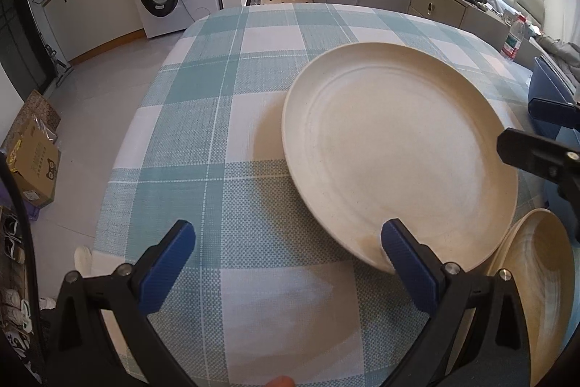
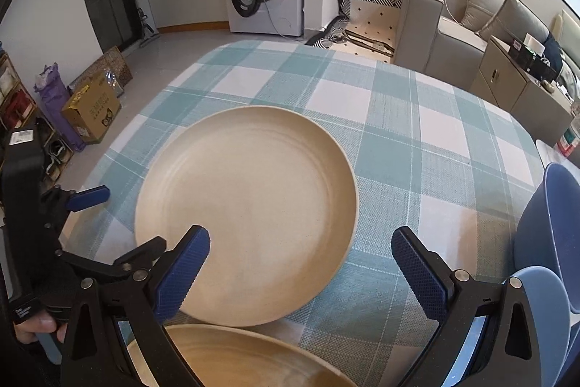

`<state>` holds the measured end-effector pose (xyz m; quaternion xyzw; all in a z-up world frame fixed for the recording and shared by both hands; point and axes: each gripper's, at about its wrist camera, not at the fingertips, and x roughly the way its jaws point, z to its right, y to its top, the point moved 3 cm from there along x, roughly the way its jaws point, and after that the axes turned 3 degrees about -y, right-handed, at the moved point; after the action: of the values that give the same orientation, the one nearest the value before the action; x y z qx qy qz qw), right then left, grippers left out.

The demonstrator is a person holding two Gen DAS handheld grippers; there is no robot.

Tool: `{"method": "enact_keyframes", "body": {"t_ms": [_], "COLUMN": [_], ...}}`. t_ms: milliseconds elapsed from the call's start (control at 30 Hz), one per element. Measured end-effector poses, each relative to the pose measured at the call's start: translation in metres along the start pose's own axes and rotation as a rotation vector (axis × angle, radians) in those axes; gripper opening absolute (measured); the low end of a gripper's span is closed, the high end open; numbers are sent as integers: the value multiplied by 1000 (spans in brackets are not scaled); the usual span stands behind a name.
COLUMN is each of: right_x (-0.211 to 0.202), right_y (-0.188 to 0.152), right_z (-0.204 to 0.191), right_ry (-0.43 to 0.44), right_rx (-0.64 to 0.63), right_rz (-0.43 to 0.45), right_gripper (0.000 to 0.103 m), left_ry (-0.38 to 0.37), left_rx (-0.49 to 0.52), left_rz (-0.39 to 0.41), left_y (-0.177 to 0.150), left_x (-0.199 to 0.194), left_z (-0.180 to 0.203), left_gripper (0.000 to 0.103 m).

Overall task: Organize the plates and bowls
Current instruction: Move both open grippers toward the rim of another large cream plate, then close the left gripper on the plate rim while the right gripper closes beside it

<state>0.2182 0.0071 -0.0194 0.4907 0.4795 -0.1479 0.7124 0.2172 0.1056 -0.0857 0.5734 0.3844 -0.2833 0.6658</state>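
A large cream plate lies flat on the checked tablecloth. My left gripper is open at its near left rim; its right finger overlaps the rim and its left finger hangs over bare cloth. My right gripper is open too, low over the plate's near right edge, with nothing between its fingers. A tan wooden plate sits just in front of the cream one. Each gripper shows in the other's view: the left gripper, the right gripper.
Blue bowls stand at the table's right side, a lighter blue one nearer. A water bottle is at the far right corner. The table edge drops to the floor on the left. A hand holds the left gripper.
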Motion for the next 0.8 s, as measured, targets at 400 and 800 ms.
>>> {"method": "enact_keyframes", "body": {"t_ms": [400,800], "right_x": [21,33], "right_y": [3,9], "right_z": [7,-6], "right_ry": [-40,-33], "right_rx": [32,1], "right_rz": [-46,-69], "right_gripper": [102,101], "left_ry": [-7,-1], "left_rx": [-25,-49], "left_rz": [-7,-17], "left_y": [-2,-2], "left_x": [2,5], "left_z": [-8,-24], "left_gripper": [103,103]}}
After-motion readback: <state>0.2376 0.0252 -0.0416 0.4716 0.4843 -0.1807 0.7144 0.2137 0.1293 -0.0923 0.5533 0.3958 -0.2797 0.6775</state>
